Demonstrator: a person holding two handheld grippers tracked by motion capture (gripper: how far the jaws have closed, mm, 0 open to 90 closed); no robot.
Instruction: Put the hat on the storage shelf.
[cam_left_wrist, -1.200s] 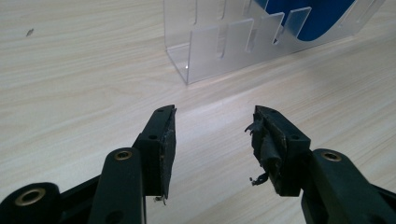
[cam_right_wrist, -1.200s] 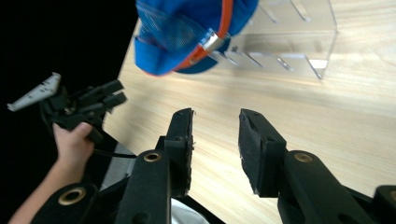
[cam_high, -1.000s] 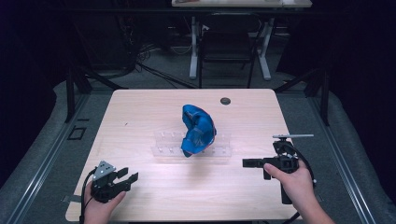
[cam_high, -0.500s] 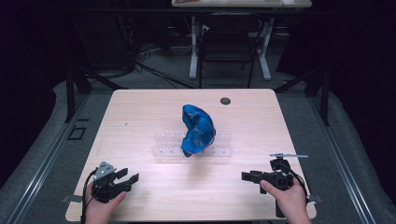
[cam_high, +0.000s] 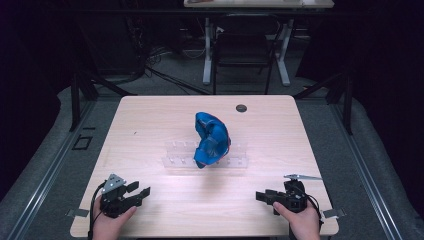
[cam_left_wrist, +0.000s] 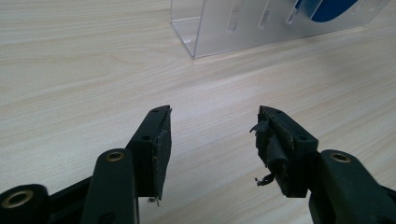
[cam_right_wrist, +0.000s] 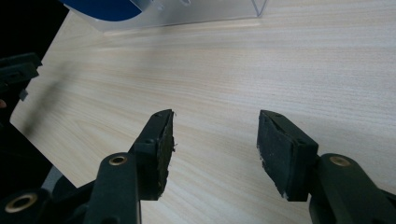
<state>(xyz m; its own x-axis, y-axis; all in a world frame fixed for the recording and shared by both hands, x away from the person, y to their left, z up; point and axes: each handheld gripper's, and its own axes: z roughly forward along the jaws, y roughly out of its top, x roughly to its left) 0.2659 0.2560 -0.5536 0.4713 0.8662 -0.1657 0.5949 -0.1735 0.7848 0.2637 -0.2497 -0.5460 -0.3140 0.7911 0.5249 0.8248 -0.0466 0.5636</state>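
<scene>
Both hand-held grippers sit down near your edge of the desk (cam_high: 150, 115) now. Your right hand-held gripper (cam_high: 261, 196) has dropped from up beside the rack to just above the wood at the near right corner, and its jaws have just been opening: wide apart, nothing btwn them. Left hand-held gripper (cam_high: 141, 191) hasn't budged at the near left corner; jaws also spread wide after opening a bit more, w/ bare desk btwn the pads (cam_left_wrist: 161, 149). The blue plate (cam_high: 211, 139) stands tilted in the clear rack (cam_high: 175, 156) mid-desk, well apart from both tools. My read: plate is racked and released, you're backing off to rest, so this step looks done.
</scene>
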